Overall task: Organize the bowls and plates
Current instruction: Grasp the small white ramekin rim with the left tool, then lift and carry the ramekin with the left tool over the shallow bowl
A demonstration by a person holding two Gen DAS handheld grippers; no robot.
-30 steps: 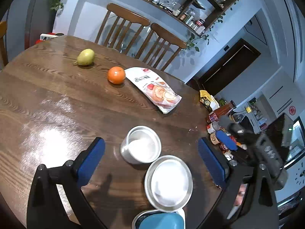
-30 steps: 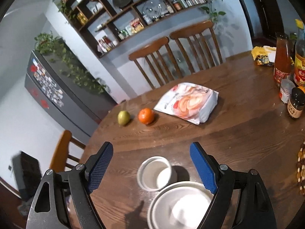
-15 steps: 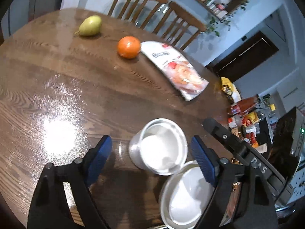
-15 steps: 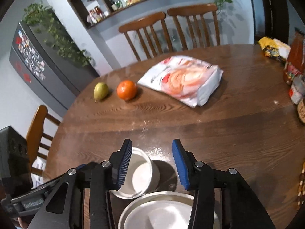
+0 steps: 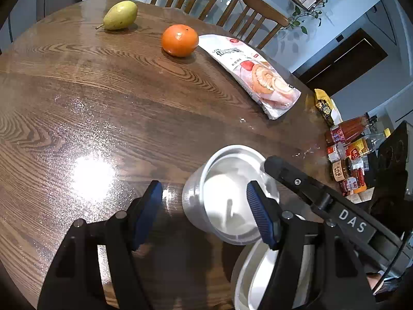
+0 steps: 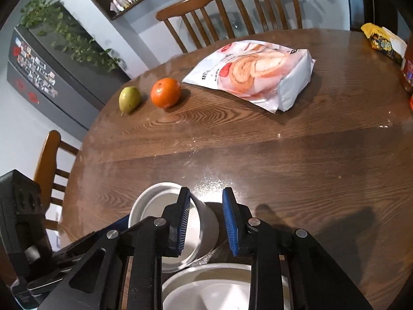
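Note:
A small deep white bowl point(image 5: 227, 196) stands on the round wooden table point(image 5: 108, 108); it also shows in the right wrist view point(image 6: 160, 206). A wider shallow white bowl point(image 5: 255, 279) sits just nearer, and shows in the right wrist view point(image 6: 219, 286). My left gripper point(image 5: 205, 204) is open, its jaws astride the small bowl's left wall. My right gripper point(image 6: 206, 219) is partly closed, its jaws astride the small bowl's right wall with a gap left. Its black arm point(image 5: 320, 201) crosses the left wrist view.
A pear point(image 5: 120, 15), an orange point(image 5: 180, 40) and a bag of cake rolls point(image 5: 255, 75) lie across the table's far side. Sauce bottles and jars point(image 5: 346, 152) stand at the right edge. Wooden chairs point(image 6: 227, 13) stand behind the table.
Both grippers have come down and forward onto the small bowl. The right gripper's jaws have narrowed a lot; the left gripper's jaws have narrowed somewhat.

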